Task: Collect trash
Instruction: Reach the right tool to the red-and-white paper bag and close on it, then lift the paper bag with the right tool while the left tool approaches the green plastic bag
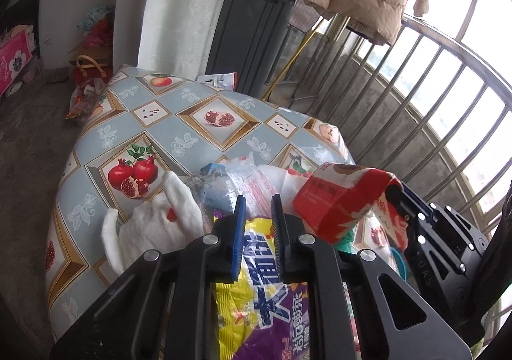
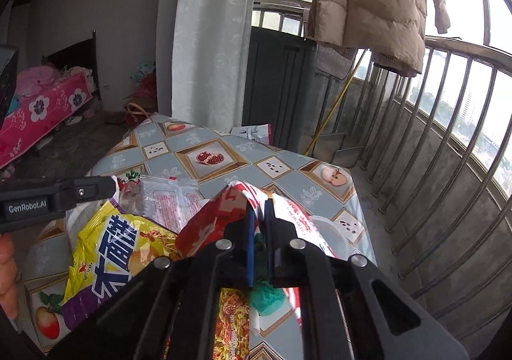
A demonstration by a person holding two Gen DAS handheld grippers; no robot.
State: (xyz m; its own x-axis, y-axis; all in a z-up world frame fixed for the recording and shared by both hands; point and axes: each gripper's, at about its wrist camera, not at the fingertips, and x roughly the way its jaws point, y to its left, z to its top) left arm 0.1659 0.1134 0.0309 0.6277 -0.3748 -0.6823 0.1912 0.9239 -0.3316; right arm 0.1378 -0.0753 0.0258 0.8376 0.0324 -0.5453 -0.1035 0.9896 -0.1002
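Left gripper (image 1: 258, 200): fingers narrowed on the yellow noodle wrapper (image 1: 256, 280), apparently pinching it for lifting
Right gripper (image 2: 260, 206): fingers pressed onto the red-and-white wrapper (image 2: 214, 222), its fold peaking between them
Clear bag (image 2: 166, 200): loose beyond the left fingertips

The surface (image 2: 224, 174) carries a blue-grey oilcloth printed with framed fruit panels. Behind it hangs a white patterned curtain (image 2: 211, 33), with a dark cabinet (image 2: 278, 84) beside the curtain and a tan quilted jacket (image 2: 377, 4) suspended above a metal balcony railing (image 2: 454, 142); a yellow pole (image 2: 336, 100) leans against the railing. To the left, a bed (image 2: 41, 116) with a pink floral cover stands along the wall, and a red bag (image 1: 88, 70) with tan handles sits on the floor (image 1: 28, 123).
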